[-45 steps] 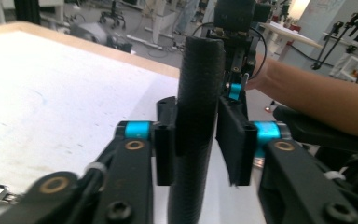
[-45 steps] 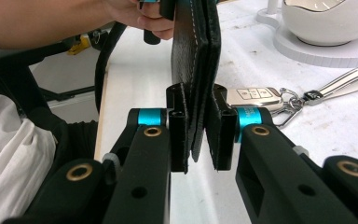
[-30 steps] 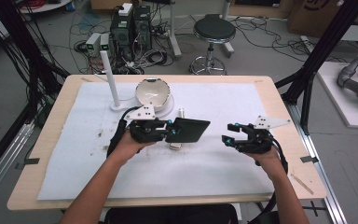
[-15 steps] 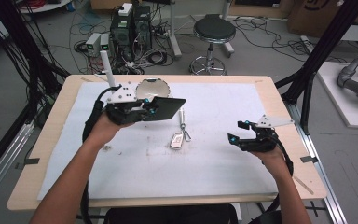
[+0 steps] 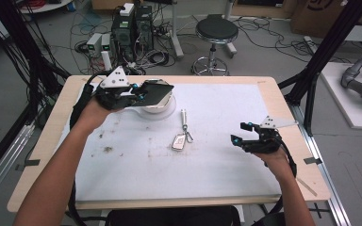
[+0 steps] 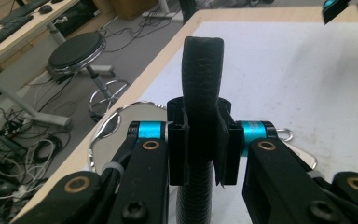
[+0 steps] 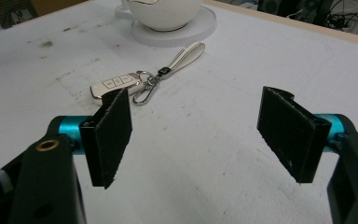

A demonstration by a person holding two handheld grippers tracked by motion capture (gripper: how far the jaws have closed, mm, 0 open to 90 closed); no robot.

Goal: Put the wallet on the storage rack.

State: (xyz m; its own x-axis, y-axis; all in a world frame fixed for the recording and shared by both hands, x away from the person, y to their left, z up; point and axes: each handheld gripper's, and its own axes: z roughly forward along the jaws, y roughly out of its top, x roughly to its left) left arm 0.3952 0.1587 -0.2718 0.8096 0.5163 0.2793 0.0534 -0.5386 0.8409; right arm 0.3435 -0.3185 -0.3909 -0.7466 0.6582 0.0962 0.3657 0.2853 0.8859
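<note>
A: L gripper status?

B: Clamped tight on a black leather pouch. In the L gripper view its jaws squeeze the pouch from both sides, L gripper pads pressed flat against it, and the pouch stands on edge between them.

A: Where's the pouch rel. to the table?

B: Held up off the white mat, above the white bowl at the far L of the mat. Can't tell if it touches the bowl's rim.

A: R gripper?

B: Jaws wide apart, have just been opening, nothing between them. R gripper view: R gripper shows 2 pads well apart w/ bare mat in the gap. It's near the R edge of the mat, pointing toward the middle.

A: Other items?

B: 1 car key flat on the mat, mid-table, btwn the 2 grippers, w/ a pale strap running toward the bowl. In the R gripper view the key lies just beyond the L pad, not touching it; the strap ends near the bowl base.
</note>
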